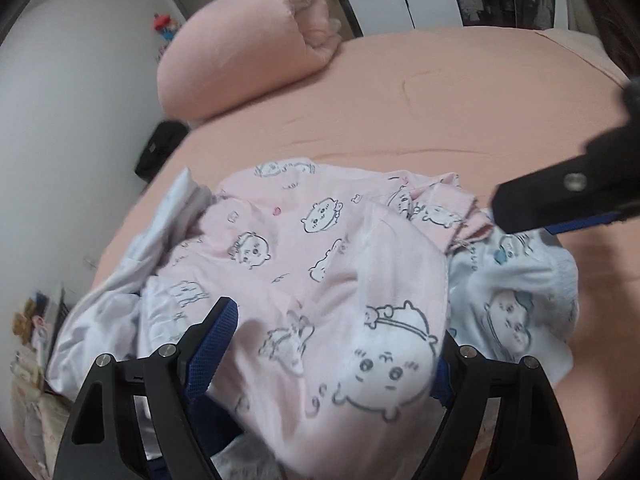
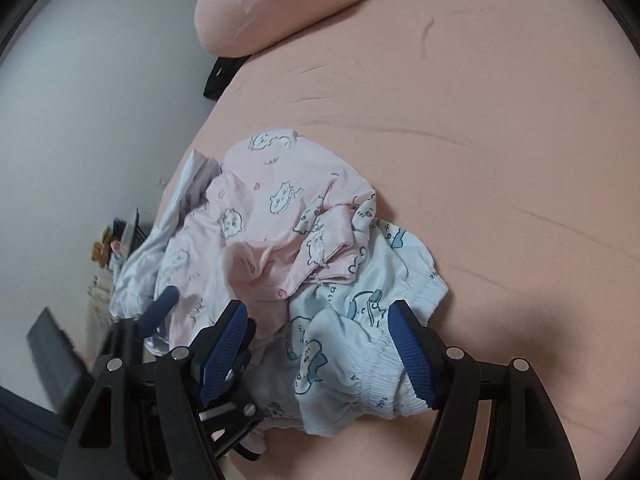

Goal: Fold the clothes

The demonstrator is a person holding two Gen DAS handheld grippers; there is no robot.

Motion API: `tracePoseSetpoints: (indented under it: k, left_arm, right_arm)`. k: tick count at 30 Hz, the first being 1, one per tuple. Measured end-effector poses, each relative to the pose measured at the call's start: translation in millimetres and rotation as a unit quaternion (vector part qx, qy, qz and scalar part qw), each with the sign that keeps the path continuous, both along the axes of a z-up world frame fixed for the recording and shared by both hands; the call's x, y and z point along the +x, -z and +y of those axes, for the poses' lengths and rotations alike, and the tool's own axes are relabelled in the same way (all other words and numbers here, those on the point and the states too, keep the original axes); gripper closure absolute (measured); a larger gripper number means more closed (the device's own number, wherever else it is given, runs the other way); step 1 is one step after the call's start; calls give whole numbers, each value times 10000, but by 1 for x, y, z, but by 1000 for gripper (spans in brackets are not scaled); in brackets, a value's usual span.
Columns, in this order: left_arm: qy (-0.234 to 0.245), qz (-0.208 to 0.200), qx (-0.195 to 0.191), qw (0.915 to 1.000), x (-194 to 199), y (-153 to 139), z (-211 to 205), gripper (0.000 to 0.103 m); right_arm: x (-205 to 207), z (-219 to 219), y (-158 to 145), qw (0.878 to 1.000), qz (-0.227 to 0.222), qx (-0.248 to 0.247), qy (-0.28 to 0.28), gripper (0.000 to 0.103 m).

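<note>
A crumpled pile of clothes lies on the peach bed sheet (image 1: pixel 440 112). On top is a pink garment (image 1: pixel 304 248) printed with cartoon animals. A pale blue printed garment (image 2: pixel 360 320) lies at its right, and a white one (image 1: pixel 112 304) at its left. My left gripper (image 1: pixel 334 328) is open, its jaws wide apart with the pink cloth bulging between them and hiding the right pad. My right gripper (image 2: pixel 316 308) is open over the pale blue garment, one blue pad (image 2: pixel 408 352) beside its elastic edge. In the left wrist view the right gripper (image 1: pixel 516 212) reaches in from the right.
A rolled pink duvet (image 1: pixel 248 48) lies at the far left of the bed. A black bag (image 1: pixel 160 148) sits at the bed's left edge by the white wall. Small clutter (image 1: pixel 32 320) is on the floor at lower left. Bare sheet (image 2: pixel 480 140) stretches behind and right of the pile.
</note>
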State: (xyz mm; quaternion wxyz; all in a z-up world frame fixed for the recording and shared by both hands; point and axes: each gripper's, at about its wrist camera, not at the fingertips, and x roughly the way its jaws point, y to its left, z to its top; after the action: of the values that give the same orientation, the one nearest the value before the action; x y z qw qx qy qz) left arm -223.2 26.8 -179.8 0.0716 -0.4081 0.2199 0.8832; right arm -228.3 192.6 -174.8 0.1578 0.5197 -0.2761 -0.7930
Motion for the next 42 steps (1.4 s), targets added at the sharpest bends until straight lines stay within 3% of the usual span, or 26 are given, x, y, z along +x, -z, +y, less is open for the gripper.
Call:
tracePoseSetpoints:
  k: [6, 8, 10, 12, 16, 22, 27, 31, 36, 42]
  left_arm:
    - [-250, -307, 693, 9968, -17, 3, -15, 23]
    - [-201, -296, 699, 9969, -17, 2, -14, 32]
    - [-90, -280, 639, 9975, -15, 3, -11, 58]
    - [-75, -227, 622, 9978, -12, 3, -10, 76]
    - [-178, -388, 1410, 9891, -10, -2, -25, 87]
    - [-434, -674, 2630, 9615, -4, -15, -58, 91]
    - [-623, -661, 3021, 9489, 6, -18, -73, 91]
    - [-791, -782, 3278, 9382, 11, -14, -82, 91]
    - [-904, -790, 3417, 9321, 13, -14, -85, 91]
    - [-1067, -709, 3296, 9354, 14, -10, -80, 91]
  right_arm:
    - [-5, 5, 5, 9976, -168, -634, 198, 30]
    - [-8, 3, 8, 9957, -257, -847, 262, 30]
    - [-10, 1, 12, 9936, -322, -1034, 334, 30]
    - [-12, 0, 16, 9905, -391, -1248, 418, 30]
    - [-13, -5, 25, 9803, -584, -1783, 622, 30]
    - [-15, -27, 41, 9697, -914, -2169, 659, 30]
    - [-20, -40, 50, 9656, -1066, -2260, 725, 30]
    - [-27, -43, 58, 9540, -1126, -2593, 995, 30]
    - [-31, -45, 67, 9446, -1068, -2845, 1242, 30]
    - [-29, -63, 73, 9593, -1008, -2378, 1137, 32]
